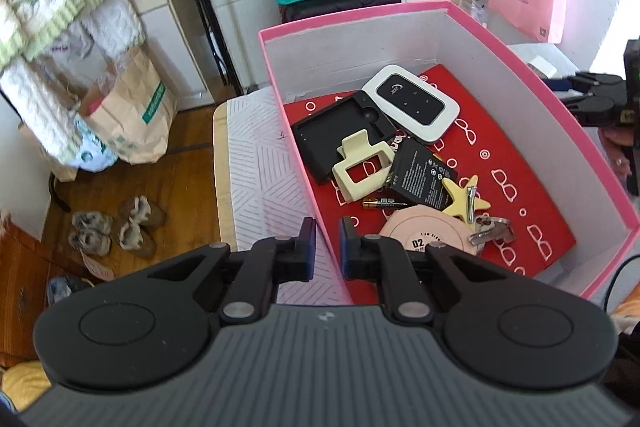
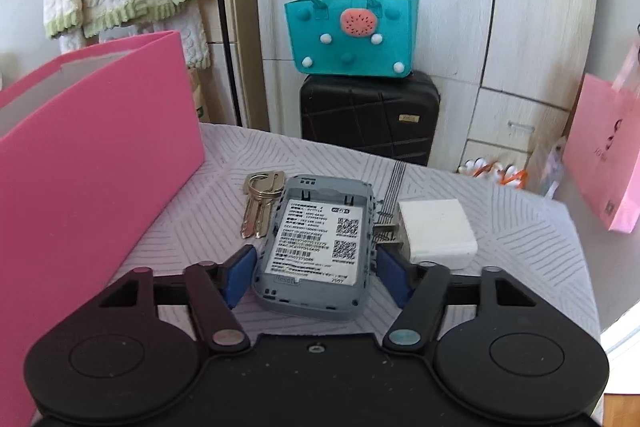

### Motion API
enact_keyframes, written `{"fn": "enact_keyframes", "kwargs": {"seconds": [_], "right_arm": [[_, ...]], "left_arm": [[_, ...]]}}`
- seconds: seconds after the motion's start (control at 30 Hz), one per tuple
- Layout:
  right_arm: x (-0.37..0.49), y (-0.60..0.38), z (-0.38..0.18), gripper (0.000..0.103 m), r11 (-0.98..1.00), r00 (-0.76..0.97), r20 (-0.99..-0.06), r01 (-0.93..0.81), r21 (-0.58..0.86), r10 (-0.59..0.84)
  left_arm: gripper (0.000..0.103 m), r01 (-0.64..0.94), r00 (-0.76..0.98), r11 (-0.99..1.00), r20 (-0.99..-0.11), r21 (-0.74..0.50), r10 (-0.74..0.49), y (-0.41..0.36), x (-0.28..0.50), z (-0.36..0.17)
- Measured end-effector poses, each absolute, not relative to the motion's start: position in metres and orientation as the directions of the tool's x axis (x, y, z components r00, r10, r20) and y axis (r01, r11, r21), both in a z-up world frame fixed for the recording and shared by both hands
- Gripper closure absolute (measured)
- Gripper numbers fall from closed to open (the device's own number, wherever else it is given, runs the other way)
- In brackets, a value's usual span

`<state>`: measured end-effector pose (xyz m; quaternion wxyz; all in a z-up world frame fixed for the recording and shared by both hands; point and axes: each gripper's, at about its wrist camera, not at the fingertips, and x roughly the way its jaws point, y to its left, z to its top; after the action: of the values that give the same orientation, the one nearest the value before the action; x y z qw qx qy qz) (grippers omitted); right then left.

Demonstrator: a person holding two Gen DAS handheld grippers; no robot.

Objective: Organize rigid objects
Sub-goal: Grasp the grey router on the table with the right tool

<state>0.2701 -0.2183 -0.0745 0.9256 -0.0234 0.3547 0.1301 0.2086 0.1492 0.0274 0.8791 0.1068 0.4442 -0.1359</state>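
The left gripper [image 1: 327, 241] sat low in frame, jaws nearly closed; the right gripper [image 2: 316, 273] stood low-centre, jaws spread wide.

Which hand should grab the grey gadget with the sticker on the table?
Right. The right gripper is open with its fingers on both sides of the grey device. The left gripper is clamped on the pink box wall.

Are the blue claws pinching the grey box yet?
Apart. The right wrist view shows tablecloth between each pad of the right gripper and the grey box.
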Motion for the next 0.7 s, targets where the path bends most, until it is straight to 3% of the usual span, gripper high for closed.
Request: {"fn": "enact_keyframes", "kwargs": {"seconds": [0.33, 0.7], "right_arm": [[0.228, -0.22, -0.064, 0.036, 0.945, 0.606, -0.751, -0.32, 0.072, 0.263], [0.246, -0.207, -0.067, 0.029, 0.961, 0.632, -0.743, -0.271, 0.055, 0.22]], "left_arm": [[0.096, 0.257, 0.551, 0.964, -0.83, 0.076, -0.082, 0.142, 0.214, 0.029], [0.097, 0.214, 0.568, 0.972, -0.822, 0.102, -0.039, 0.135, 0.214, 0.033]]}}
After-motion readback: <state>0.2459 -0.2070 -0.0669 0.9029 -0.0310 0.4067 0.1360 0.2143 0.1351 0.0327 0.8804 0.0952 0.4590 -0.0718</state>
